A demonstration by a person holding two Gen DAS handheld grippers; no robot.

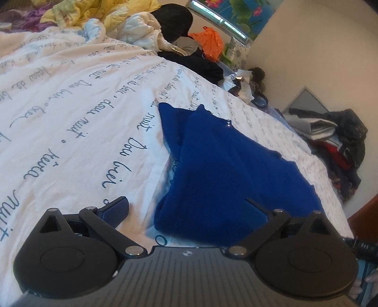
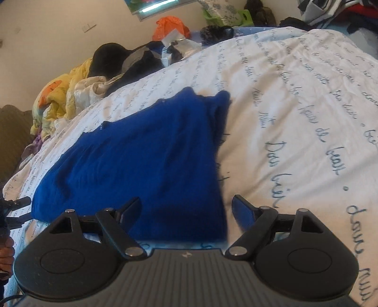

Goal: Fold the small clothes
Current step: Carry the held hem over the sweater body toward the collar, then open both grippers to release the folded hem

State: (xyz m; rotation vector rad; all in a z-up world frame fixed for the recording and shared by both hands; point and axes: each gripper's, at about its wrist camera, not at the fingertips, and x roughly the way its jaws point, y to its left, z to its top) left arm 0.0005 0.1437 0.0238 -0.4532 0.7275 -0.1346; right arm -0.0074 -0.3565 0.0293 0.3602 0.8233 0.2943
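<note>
Where the white sheet [image 1: 70, 99] printed with blue script covers the bed, a blue garment [image 1: 226, 165] lies partly folded, one layer doubled over another. In the left wrist view the left gripper [image 1: 186, 207] hangs low at the garment's near edge with its jaws spread wide: the left finger [image 1: 115, 207] sits over bare sheet, while the right finger [image 1: 257, 205] lies over the blue cloth. Nothing is pinched between them. In the right wrist view the right gripper [image 2: 186, 207] is likewise spread; its left finger [image 2: 130, 210] lies over the garment [image 2: 141, 160] and its right finger [image 2: 243, 210] over the sheet [image 2: 295, 118] just beside the garment's right edge. Whether the fingers touch the cloth cannot be told. At the far side of the bed lie a yellow quilt [image 2: 59, 99], a black hat [image 1: 174, 19], an orange bag [image 1: 210, 40] and dark clothing. A heap of clothes [image 1: 340, 141] sits against the wall beyond the bed's right edge in the left view.
</note>
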